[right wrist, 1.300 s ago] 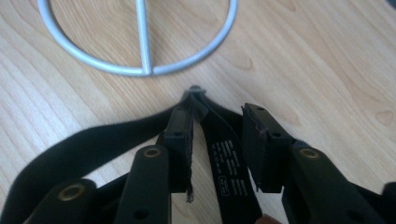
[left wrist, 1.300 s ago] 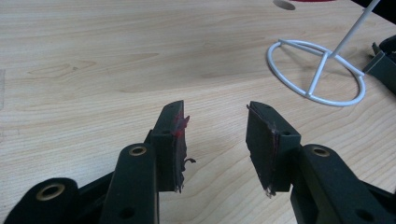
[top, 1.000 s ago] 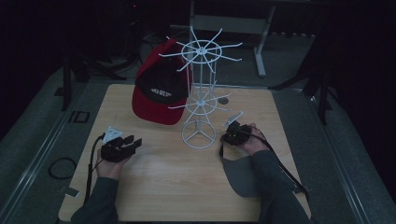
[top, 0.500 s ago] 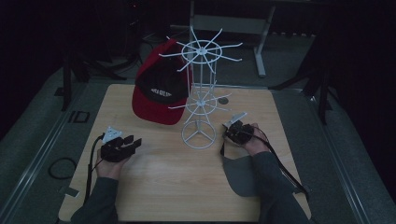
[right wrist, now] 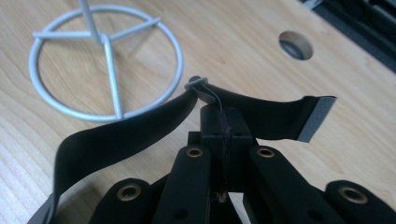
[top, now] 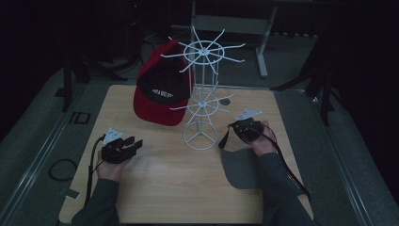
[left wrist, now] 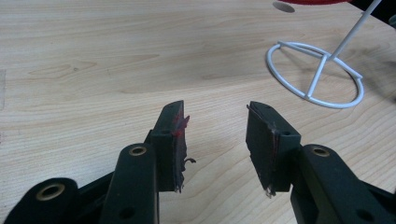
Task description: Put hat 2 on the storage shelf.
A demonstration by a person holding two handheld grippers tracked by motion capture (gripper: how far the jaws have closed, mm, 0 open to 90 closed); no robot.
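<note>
A white wire hat stand (top: 201, 94) rises at the middle of the wooden table (top: 164, 188), its ring base (right wrist: 106, 60) just ahead of my right gripper. A red and black cap (top: 160, 96) hangs on the stand's left side. A dark grey cap (top: 240, 167) lies flat by the right hand. My right gripper (right wrist: 223, 114) is shut on that cap's black strap (right wrist: 116, 137), which curls out to both sides of the jaws. Left of the stand's base (left wrist: 315, 74), my left gripper (left wrist: 215, 109) rests low over the table, open with nothing between its fingers.
A round hole (right wrist: 296, 45) is cut in the tabletop behind the stand. Grey floor and a metal rail surround the table, and a cable loop (top: 61, 169) lies on the floor at the left. Bare wood stretches between the two hands.
My right gripper has risen a little and shifted slightly away from the person, with the strap in it. The left gripper has stayed where it was.
</note>
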